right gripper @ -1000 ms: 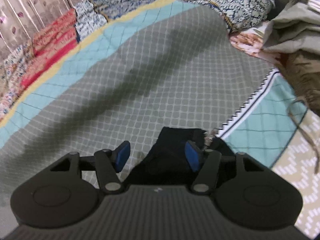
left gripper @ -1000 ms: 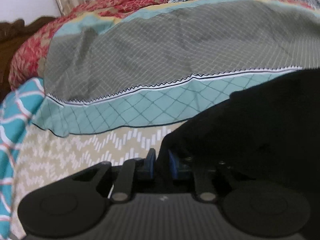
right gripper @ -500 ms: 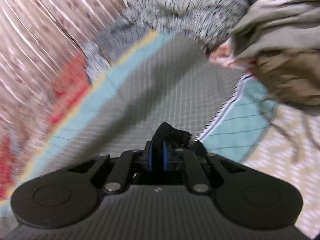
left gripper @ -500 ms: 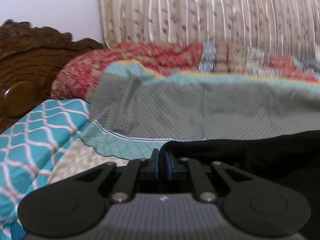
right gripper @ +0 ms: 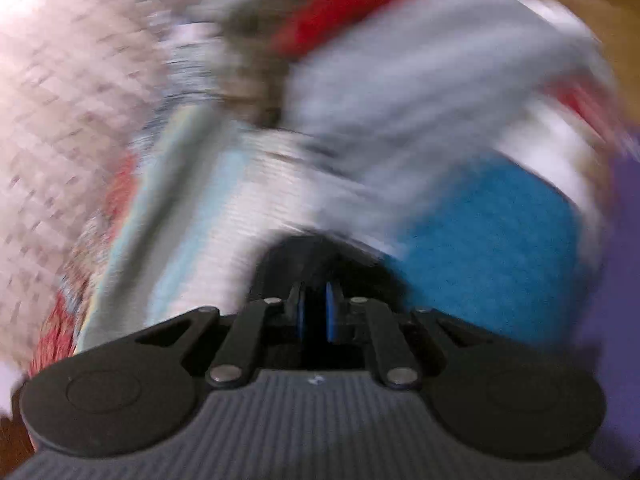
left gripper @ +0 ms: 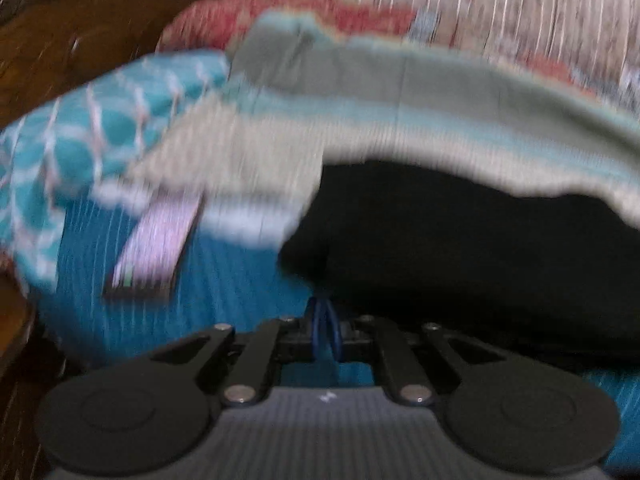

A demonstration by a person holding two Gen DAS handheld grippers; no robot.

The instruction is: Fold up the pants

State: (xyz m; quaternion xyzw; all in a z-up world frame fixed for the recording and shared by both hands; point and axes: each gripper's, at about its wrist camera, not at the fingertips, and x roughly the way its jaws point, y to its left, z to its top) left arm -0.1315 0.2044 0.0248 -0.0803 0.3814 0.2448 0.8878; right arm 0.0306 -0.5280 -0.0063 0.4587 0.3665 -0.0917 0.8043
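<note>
The black pants (left gripper: 460, 240) hang as a dark mass at the right of the blurred left wrist view. My left gripper (left gripper: 325, 320) is shut on their lower left edge. In the right wrist view, also blurred, my right gripper (right gripper: 316, 312) is shut on a bunched end of the black pants (right gripper: 304, 256) that rises just above the blue pads. Both ends are held up off the bed.
A grey and teal bedspread (left gripper: 400, 92) lies beyond the pants, with a teal patterned pillow (left gripper: 80, 132) and wooden headboard (left gripper: 88, 32) at left. A phone-like flat object (left gripper: 156, 248) lies on blue fabric. A clothes pile (right gripper: 420, 80) sits ahead on the right.
Both grippers closed on the pants, then lifted and pulled back from the bed. Both views swing fast and are blurred now.
</note>
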